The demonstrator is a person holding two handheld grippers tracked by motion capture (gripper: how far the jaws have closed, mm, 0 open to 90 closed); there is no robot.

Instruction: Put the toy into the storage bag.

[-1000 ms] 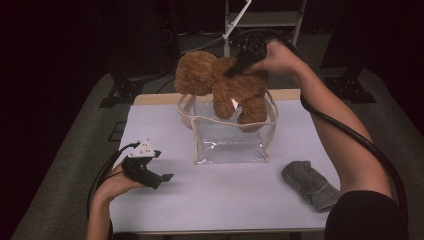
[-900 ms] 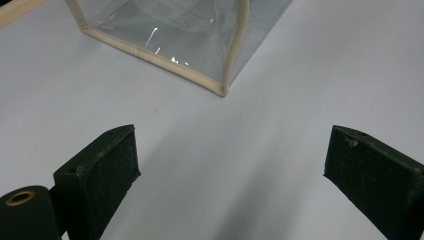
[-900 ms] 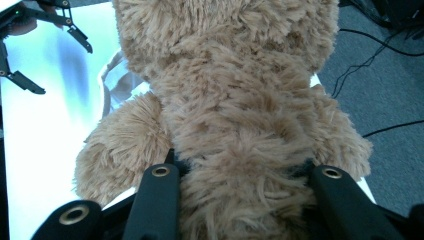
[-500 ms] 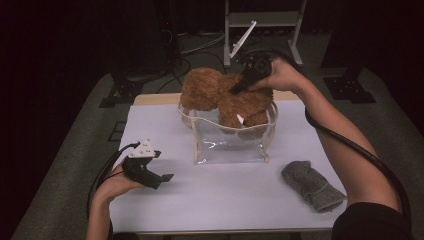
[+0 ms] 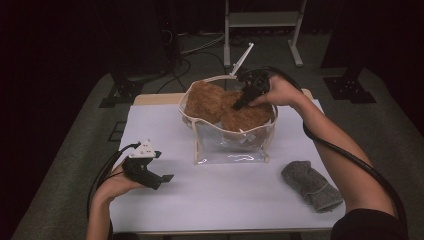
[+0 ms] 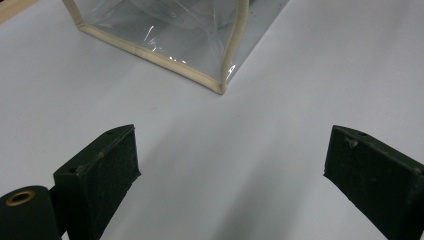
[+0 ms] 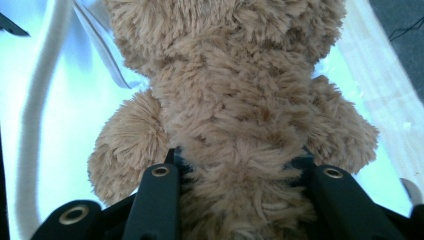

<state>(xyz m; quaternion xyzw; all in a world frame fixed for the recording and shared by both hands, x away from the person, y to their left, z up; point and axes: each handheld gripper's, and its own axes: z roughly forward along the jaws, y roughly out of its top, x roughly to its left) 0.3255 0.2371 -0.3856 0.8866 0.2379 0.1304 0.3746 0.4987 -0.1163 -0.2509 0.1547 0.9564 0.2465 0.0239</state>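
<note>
The high view looks forward and down over the whole worktop (image 5: 225, 200) from the near side. Each tool view sits low and close — both share the clear bag (image 6: 165, 30) with the high view.

White table (image 5: 210, 200) with a pale wooden edge at the far side. Grey rolled cloth (image 5: 311, 185) near the table's right front corner — lying flat. Beyond the table — white metal stand (image 5: 262, 20), dark floor cables (image 5: 200, 47).

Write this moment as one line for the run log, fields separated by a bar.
right gripper: shut on teddy bear, inside clear bag | left gripper: open, holds nothing, over table | grey cloth: untouched
</note>
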